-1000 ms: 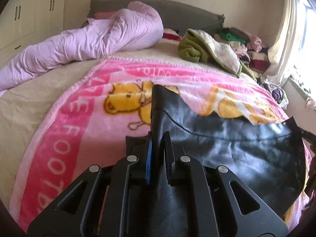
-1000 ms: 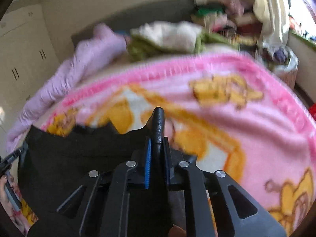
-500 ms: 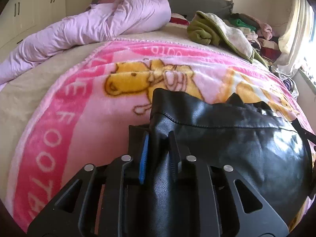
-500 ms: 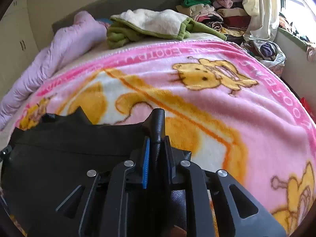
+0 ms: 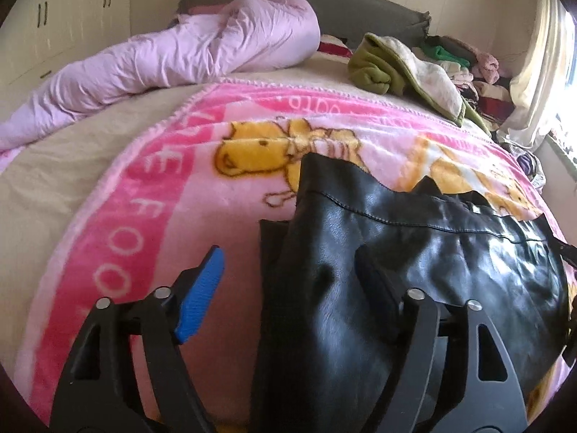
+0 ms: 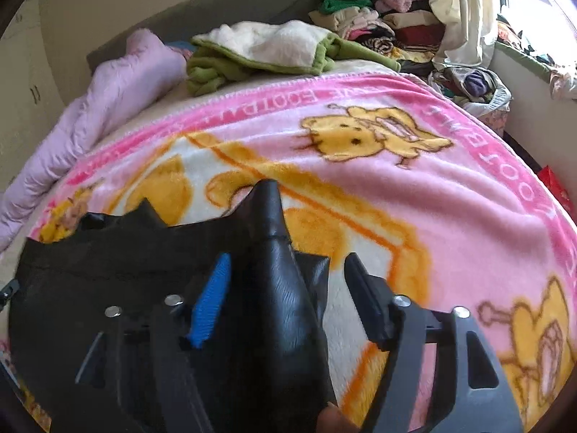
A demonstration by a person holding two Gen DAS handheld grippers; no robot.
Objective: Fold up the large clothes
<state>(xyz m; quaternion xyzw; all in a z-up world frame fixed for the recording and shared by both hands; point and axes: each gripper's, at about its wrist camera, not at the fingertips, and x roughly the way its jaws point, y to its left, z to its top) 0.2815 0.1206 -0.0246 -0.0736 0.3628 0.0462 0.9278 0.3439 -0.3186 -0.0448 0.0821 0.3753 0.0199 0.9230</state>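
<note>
Since half a second ago both tools have let go: their jaws, then pinched on the black garment, now stand wide apart. The left tool [image 5: 288, 281] is spread open with its blue pad [image 5: 200, 296] off to one side and a raised ridge of the black leather jacket [image 5: 414, 252] standing loose between the fingers, gripped by nothing. The right tool [image 6: 285, 288] is likewise wide open; a peaked fold of the same jacket [image 6: 274, 252] stands up between its blue pad [image 6: 211, 303] and the black finger opposite, touching neither as far as can be seen.

The jacket lies spread on the pink cartoon blanket [image 5: 151, 223] that covers the bed, stretched between the two tools along the near edge. Beyond it sit a rumpled lilac duvet [image 5: 187, 54], a green and cream fleece [image 5: 396, 65] and a pile of clothes [image 6: 378, 21] by the window.

The jacket looks like smooth, glossy leather or imitation: probably fairly heavy, stiff enough to hold the peaks left by the pinch, and slick against the pads. A hold on a stitched seam or hem edge, taken deep between the fingers, seems likelier to stay than a pinch on the flat, shiny panel.
</note>
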